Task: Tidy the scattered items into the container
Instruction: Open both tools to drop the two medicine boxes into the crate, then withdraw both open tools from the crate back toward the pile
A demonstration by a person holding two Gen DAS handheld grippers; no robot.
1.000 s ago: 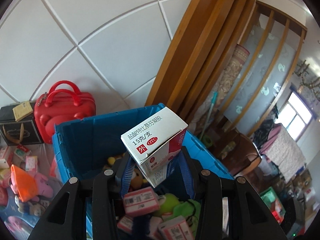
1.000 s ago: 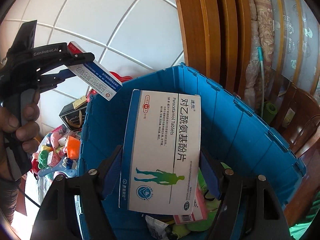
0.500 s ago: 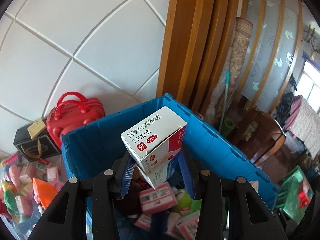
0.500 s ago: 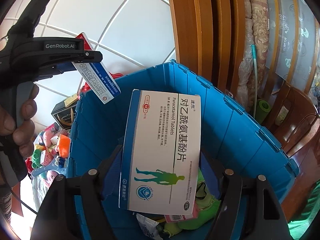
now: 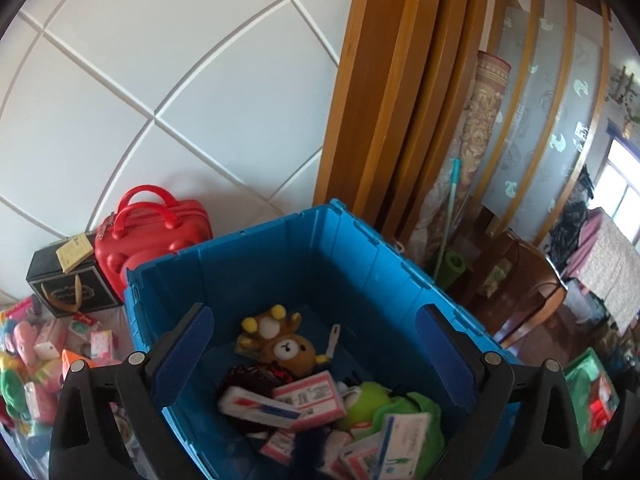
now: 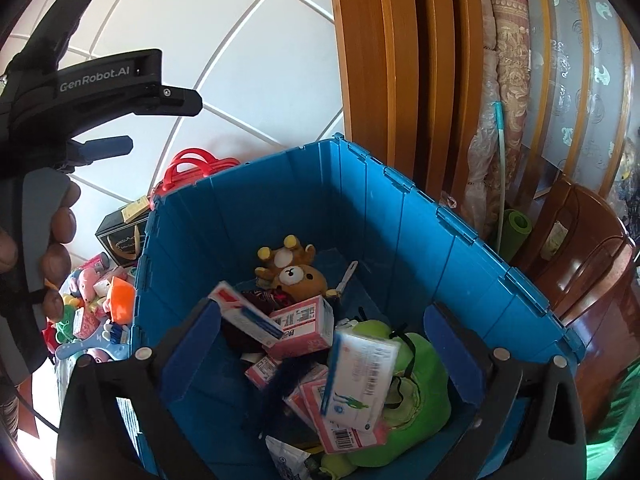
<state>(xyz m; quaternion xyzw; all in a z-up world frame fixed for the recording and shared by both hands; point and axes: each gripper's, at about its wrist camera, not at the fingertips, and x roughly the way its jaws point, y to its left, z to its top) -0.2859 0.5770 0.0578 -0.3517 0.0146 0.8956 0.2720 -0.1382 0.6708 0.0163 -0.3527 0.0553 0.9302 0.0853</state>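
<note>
So both your grippers are over the blue crate (image 5: 360, 264), jaws opening, nothing between the pads. Left gripper (image 5: 316, 344) is empty; its white-and-red box (image 5: 260, 402) lies blurred on the pile inside, probably just landed. Right gripper (image 6: 320, 336) is empty too; the white paracetamol box (image 6: 360, 380) sits tilted on the green plush (image 6: 420, 392). Bear toy (image 6: 296, 274) is at the crate's far end. Loose toys (image 6: 100, 304) remain on the floor left of the crate, near the red case (image 5: 156, 236).
</note>
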